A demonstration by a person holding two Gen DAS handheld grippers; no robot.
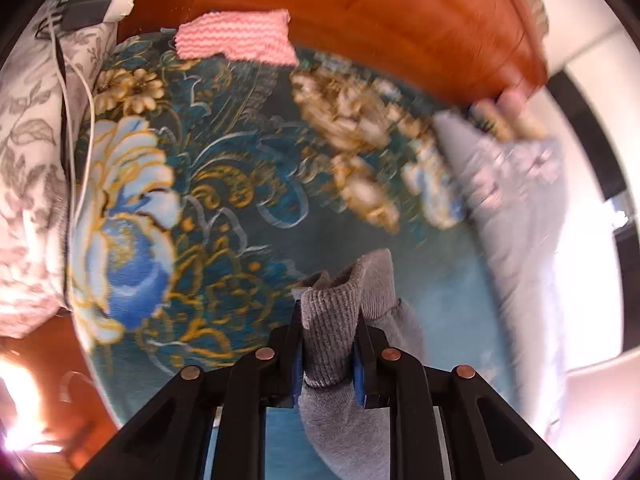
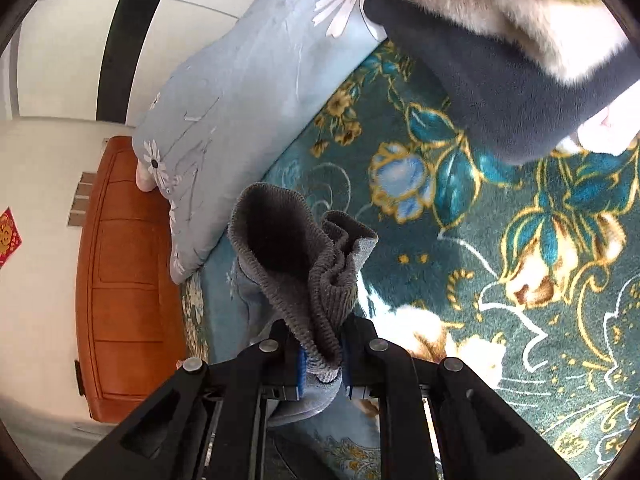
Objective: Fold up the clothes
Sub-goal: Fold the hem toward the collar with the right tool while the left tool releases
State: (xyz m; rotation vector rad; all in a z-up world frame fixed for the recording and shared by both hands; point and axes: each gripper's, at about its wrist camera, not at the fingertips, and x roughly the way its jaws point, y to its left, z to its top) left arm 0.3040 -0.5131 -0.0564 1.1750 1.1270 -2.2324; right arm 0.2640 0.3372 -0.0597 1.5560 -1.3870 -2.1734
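In my left wrist view, my left gripper (image 1: 328, 344) is clamped on a knitted garment (image 1: 332, 320) held over a patterned blanket (image 1: 224, 184). A folded knit piece (image 1: 236, 34) lies on the blanket's far edge, against a wooden headboard (image 1: 400, 20). A pillow (image 1: 28, 160) sits to the left with cables (image 1: 80, 92) draped across it. In my right wrist view, my right gripper (image 2: 323, 356) pinches a ribbed cuff (image 2: 296, 264) over the same blanket, with another pillow (image 2: 240, 100) behind and left, and a fleecy sleeve (image 2: 500, 92) at upper right.
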